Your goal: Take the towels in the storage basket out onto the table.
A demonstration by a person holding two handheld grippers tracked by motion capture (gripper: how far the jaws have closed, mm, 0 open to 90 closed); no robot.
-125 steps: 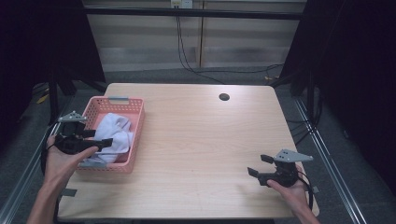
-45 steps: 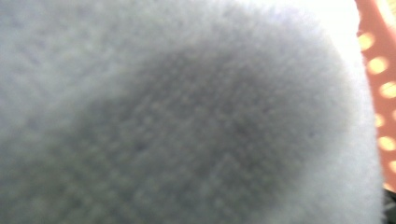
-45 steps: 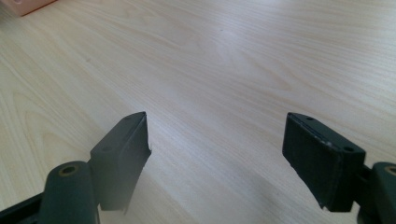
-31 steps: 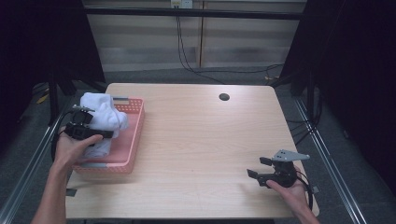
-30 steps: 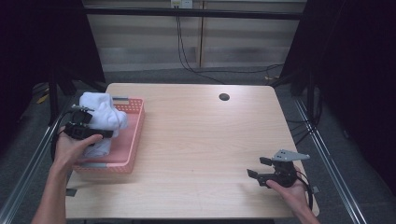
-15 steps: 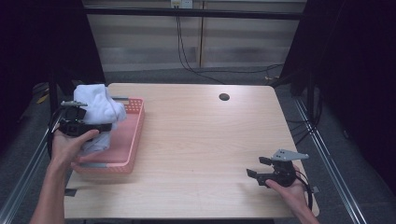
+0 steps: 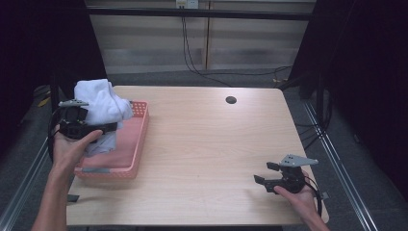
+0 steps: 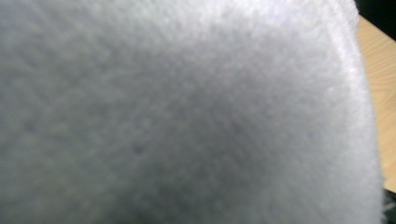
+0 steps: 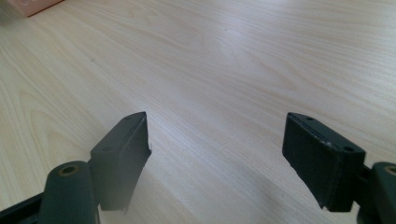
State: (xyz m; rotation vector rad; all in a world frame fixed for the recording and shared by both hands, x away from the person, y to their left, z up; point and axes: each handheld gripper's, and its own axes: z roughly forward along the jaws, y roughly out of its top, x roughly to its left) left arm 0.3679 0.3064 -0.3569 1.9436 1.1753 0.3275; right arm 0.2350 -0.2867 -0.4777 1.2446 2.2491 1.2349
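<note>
A white towel (image 7: 102, 100) hangs bunched above the left end of the pink basket (image 7: 140, 144), lifted off its floor. My left gripper (image 7: 112, 126) is shut on the towel, with cloth bulging over and under the jaws. In the left gripper view the white towel (image 8: 187, 112) lies right against the lens and hides the jaws. My right gripper (image 7: 264, 173) rests low at the table's front right corner, open with nothing between its fingers. In its own view the right gripper (image 9: 217, 127) looks across bare wood with both pads wide apart.
The light wooden table (image 7: 207, 144) stretches between the two hands. A dark round hole (image 7: 231, 100) sits near its far edge. The basket stands at the table's left edge, and a corner of the basket (image 9: 32, 5) shows in the right gripper view. Dark floor and metal rails surround the table.
My left gripper has risen and drifted left with the towel, pulling it higher out of the basket. The right gripper has stayed where it was.
</note>
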